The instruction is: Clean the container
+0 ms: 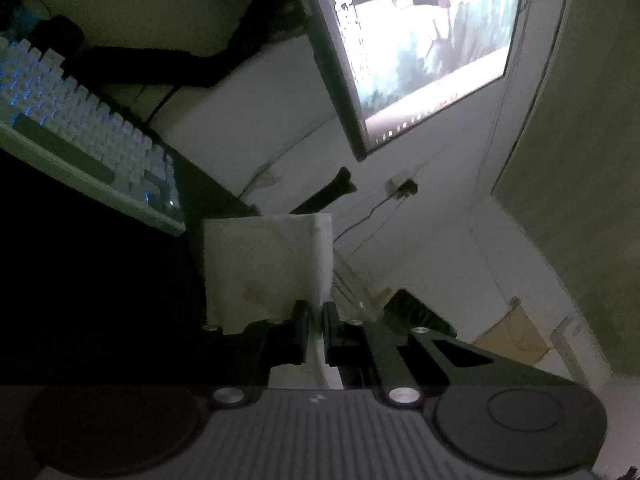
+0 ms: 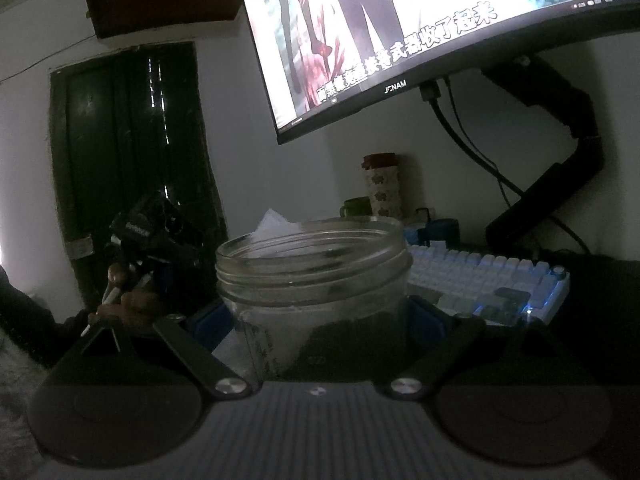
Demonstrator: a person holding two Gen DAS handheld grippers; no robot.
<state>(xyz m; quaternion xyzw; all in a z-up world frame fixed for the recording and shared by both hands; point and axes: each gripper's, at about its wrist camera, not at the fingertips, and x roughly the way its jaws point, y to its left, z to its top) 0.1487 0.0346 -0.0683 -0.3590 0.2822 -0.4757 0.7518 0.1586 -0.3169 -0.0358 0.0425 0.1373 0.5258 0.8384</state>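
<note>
Two grippers show in this dim desk scene, each seen from its own wrist camera. Low in the middle of the left wrist view, the left gripper (image 1: 316, 320) is clenched on a folded white paper tissue (image 1: 266, 270), its black jaws nearly together with a lower corner of the sheet pinched between them; the rest of the tissue stands up above the jaws toward the centre of the frame. That whole view is rolled, so a pale backlit keyboard (image 1: 80, 136) slants across the left side and a lit curved monitor (image 1: 424, 40) fills the upper right, with a white wall behind. In the right wrist view, the right gripper (image 2: 324, 320) stands wide with a clear round glass jar (image 2: 316, 280), lidless and with a threaded neck, upright between its blue-padded fingers (image 2: 212, 320) at centre frame; the jaws flank the jar's lower body, but whether the pads press on the glass cannot be told in the gloom. A white corner of tissue peeks just above the jar's far rim. At lower left of this view sits the other gripper with a hand (image 2: 132, 304) around its handle. Behind the jar, on the right, lies the keyboard, and a patterned flask with a red lid (image 2: 382, 184) stands under the monitor.
</note>
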